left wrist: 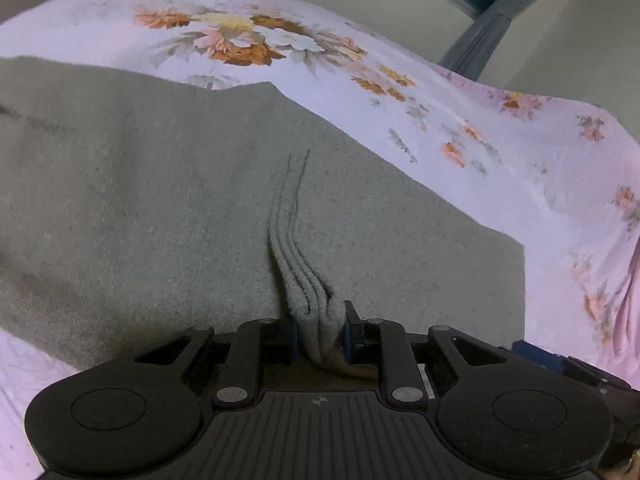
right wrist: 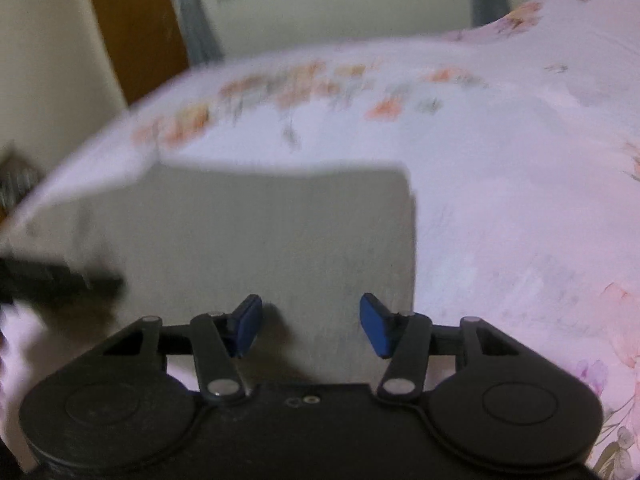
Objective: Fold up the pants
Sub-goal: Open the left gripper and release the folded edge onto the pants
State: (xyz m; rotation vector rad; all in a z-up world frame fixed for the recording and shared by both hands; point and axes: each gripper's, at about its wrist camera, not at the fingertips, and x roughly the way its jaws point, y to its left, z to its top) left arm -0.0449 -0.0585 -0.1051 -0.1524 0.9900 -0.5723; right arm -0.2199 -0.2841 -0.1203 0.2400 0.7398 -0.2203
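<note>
Grey pants [left wrist: 160, 200] lie spread on a bed with a floral sheet [left wrist: 360, 60]. My left gripper [left wrist: 320, 332] is shut on a bunched fold of the grey pants at their near edge, with several pleats running forward from the pinch. In the right wrist view the pants [right wrist: 280, 232] show as a folded grey rectangle. My right gripper [right wrist: 310, 328] is open, its blue pads [right wrist: 374, 330] apart just above the near edge of the pants, holding nothing. The right wrist view is motion-blurred.
The pink-white floral sheet [right wrist: 520, 200] covers the bed around the pants. A dark blurred shape, possibly the left gripper [right wrist: 52, 280], shows at the left of the right wrist view. A grey curtain [left wrist: 480, 36], a wall and a wooden door [right wrist: 132, 28] stand beyond the bed.
</note>
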